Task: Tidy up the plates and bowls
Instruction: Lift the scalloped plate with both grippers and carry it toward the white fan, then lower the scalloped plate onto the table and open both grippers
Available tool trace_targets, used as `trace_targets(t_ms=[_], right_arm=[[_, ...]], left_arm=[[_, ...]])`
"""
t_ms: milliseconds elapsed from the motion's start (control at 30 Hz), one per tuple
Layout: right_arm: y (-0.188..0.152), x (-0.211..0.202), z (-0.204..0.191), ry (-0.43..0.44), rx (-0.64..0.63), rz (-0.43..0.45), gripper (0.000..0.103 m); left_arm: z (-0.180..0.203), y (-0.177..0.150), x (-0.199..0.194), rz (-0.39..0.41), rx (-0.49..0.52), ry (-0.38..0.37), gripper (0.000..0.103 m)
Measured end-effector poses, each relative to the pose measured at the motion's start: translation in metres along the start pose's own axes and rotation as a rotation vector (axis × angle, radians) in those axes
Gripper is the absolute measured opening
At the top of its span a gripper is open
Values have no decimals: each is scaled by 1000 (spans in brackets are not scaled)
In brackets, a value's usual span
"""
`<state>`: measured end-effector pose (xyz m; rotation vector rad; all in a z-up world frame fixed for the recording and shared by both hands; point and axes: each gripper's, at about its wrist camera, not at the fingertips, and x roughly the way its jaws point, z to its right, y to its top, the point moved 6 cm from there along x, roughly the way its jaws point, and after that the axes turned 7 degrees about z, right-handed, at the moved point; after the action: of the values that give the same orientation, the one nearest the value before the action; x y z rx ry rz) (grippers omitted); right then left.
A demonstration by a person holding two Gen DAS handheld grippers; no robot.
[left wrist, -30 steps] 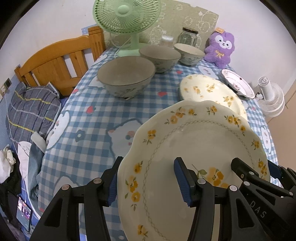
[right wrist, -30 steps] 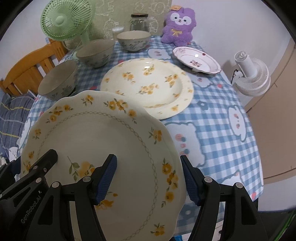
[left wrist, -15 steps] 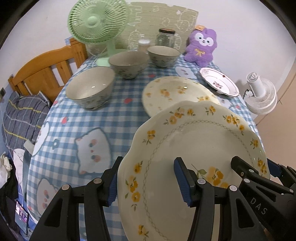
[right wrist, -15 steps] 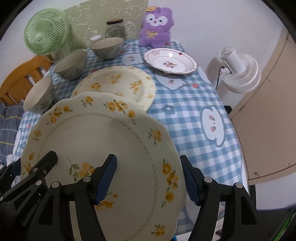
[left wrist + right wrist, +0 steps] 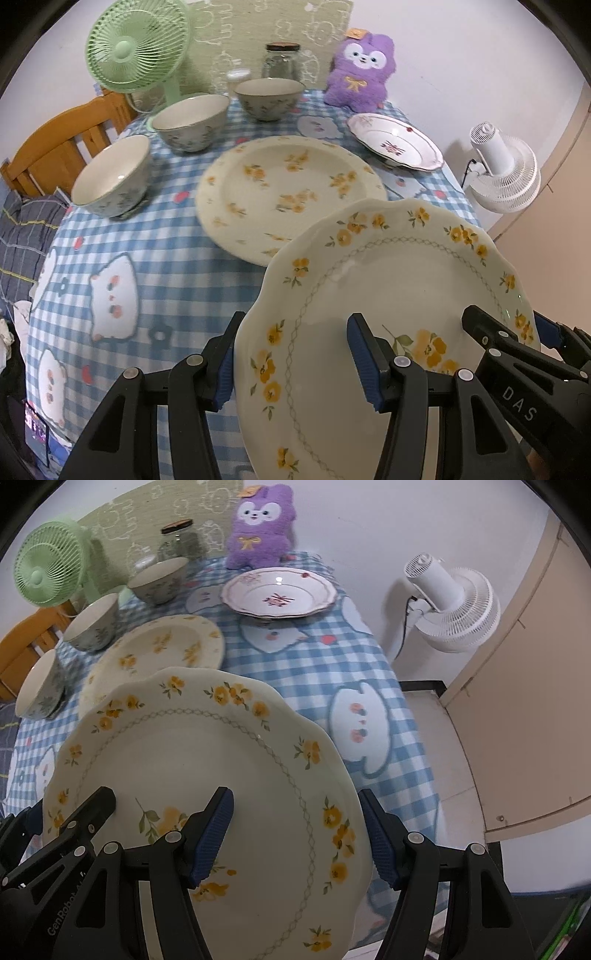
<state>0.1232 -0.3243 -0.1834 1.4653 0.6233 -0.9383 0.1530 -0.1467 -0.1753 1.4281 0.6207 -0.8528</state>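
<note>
Both grippers hold one scalloped cream plate with yellow flowers [image 5: 388,295] [image 5: 207,768] above the table's near edge. My left gripper [image 5: 295,354] is shut on its left rim; my right gripper [image 5: 299,834] is shut on its right rim. A larger cream plate with yellow flowers [image 5: 288,188] [image 5: 155,653] lies on the table just beyond. A white plate with pink trim [image 5: 395,144] [image 5: 279,594] lies at the back right. Three grey-green bowls [image 5: 114,177] [image 5: 190,120] [image 5: 269,98] stand in a row along the left.
The table has a blue checked cloth [image 5: 147,240]. A green fan [image 5: 136,48], a glass jar [image 5: 280,61] and a purple plush [image 5: 360,70] stand at the back. A wooden headboard [image 5: 62,147] is left. A white fan [image 5: 454,602] stands on the floor right.
Both grippers and the held plate have swung rightward; the table's things shifted left in both views. The large flowered plate now lies more directly ahead of the held plate. Grips are unchanged.
</note>
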Motion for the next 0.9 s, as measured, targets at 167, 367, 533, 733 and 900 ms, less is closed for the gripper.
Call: trace_targets(t_ms=[167, 367, 533, 733, 900], right_arm=[[0, 11, 20, -9, 4, -10, 72], [-2, 29, 43, -18, 18, -35, 72], [-4, 42, 51, -17, 16, -53, 72], [-5, 56, 57, -14, 21, -71, 72], [-6, 63, 58, -16, 22, -80, 72]], left_arm=[[22, -2, 9, -12, 5, -7, 55], [46, -8, 24, -34, 14, -10, 55], [57, -11, 37, -51, 9, -2, 55], [63, -17, 51, -73, -3, 6, 55], [66, -18, 58, -82, -4, 13, 55]])
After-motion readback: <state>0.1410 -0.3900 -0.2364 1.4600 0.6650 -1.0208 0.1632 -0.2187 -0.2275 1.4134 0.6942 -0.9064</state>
